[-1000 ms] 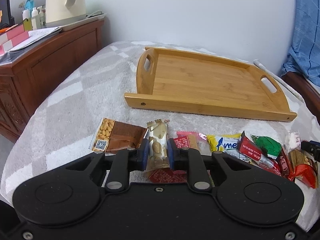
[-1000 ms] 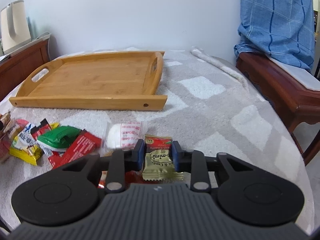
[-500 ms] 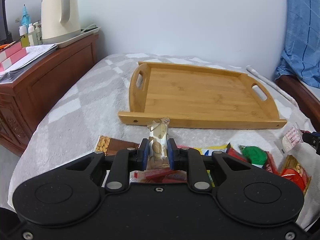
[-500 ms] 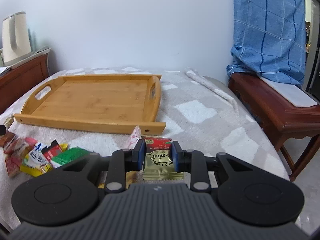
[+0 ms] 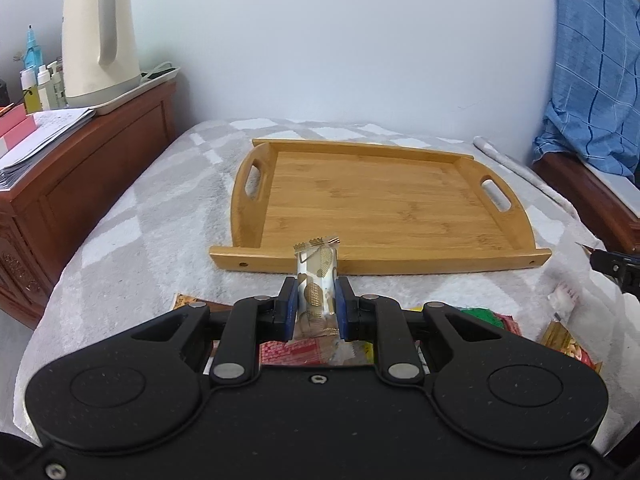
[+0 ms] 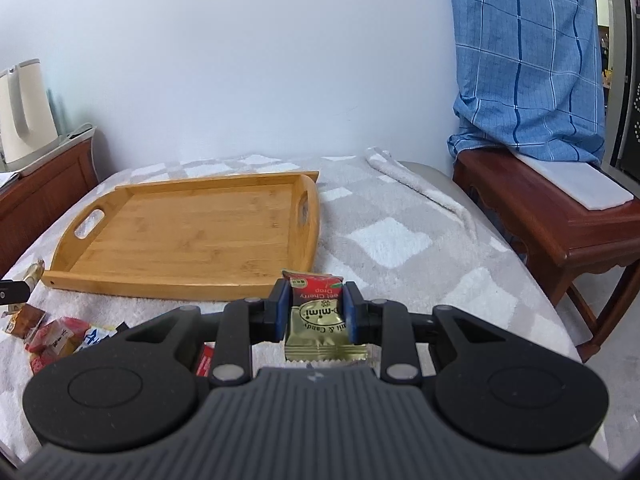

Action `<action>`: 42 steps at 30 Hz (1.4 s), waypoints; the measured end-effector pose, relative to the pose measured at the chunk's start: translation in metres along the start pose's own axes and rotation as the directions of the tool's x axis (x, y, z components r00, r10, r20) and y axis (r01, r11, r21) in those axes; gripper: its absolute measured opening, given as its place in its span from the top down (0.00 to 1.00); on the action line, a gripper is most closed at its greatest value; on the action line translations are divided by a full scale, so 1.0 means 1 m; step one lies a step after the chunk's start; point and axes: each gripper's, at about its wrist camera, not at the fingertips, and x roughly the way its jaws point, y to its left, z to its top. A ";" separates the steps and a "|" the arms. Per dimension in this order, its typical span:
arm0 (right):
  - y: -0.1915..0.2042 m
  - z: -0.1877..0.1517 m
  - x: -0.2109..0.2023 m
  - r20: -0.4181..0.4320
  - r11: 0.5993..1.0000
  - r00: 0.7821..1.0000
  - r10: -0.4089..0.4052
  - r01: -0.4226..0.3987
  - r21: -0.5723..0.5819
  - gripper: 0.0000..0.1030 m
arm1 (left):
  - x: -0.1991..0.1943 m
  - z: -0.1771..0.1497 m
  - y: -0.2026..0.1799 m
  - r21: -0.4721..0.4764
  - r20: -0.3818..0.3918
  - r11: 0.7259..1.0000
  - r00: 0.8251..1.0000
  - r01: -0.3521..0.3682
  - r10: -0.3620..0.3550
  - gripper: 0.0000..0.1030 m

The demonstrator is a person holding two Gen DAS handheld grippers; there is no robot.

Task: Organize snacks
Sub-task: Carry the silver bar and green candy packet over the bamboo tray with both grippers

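Observation:
My left gripper [image 5: 316,294] is shut on a white and gold snack packet [image 5: 316,276], held upright above the cloth just in front of the bamboo tray [image 5: 384,258]. A gold and red cherry candy packet [image 6: 316,312] sits pinched in my right gripper [image 6: 314,300], lifted off the cloth near the bamboo tray's [image 6: 176,286] right front corner. The tray holds nothing. Several loose snack packets [image 6: 52,334] lie on the cloth below and between the grippers. The right gripper's tip [image 5: 612,264] shows at the right edge of the left wrist view.
A grey and white checked cloth [image 6: 400,240] covers the table. A wooden cabinet [image 5: 80,172] with a cream kettle [image 5: 100,36], bottles and papers stands on the left. A wooden bench [image 6: 560,232] with blue fabric [image 6: 528,60] stands on the right. A rolled towel [image 6: 420,184] lies behind the tray.
Both grippers have risen off the cloth with their packets held. The loose snacks have sunk lower in both views and the tray shows more fully.

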 end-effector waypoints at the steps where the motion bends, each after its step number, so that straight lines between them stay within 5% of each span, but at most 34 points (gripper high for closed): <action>1: -0.001 0.002 0.002 -0.003 1.000 1.000 0.010 -0.009 0.014 0.69 | 0.001 0.002 -0.002 0.003 0.000 1.000 1.000 0.000 0.000 0.82; 14: 0.017 0.037 0.044 0.058 0.989 0.989 0.133 -0.136 0.051 0.69 | 0.036 0.051 -0.031 0.035 0.013 0.999 1.000 0.020 -0.021 0.82; 27: 0.038 0.084 0.133 0.033 0.964 0.966 0.258 -0.259 0.065 0.69 | 0.126 0.112 -0.065 0.059 0.005 0.995 0.997 0.076 -0.077 0.82; 42: 0.040 0.073 0.204 -0.090 0.975 0.972 0.217 -0.212 0.059 0.69 | 0.210 0.110 -0.080 0.079 -0.097 0.995 0.994 0.061 -0.053 0.82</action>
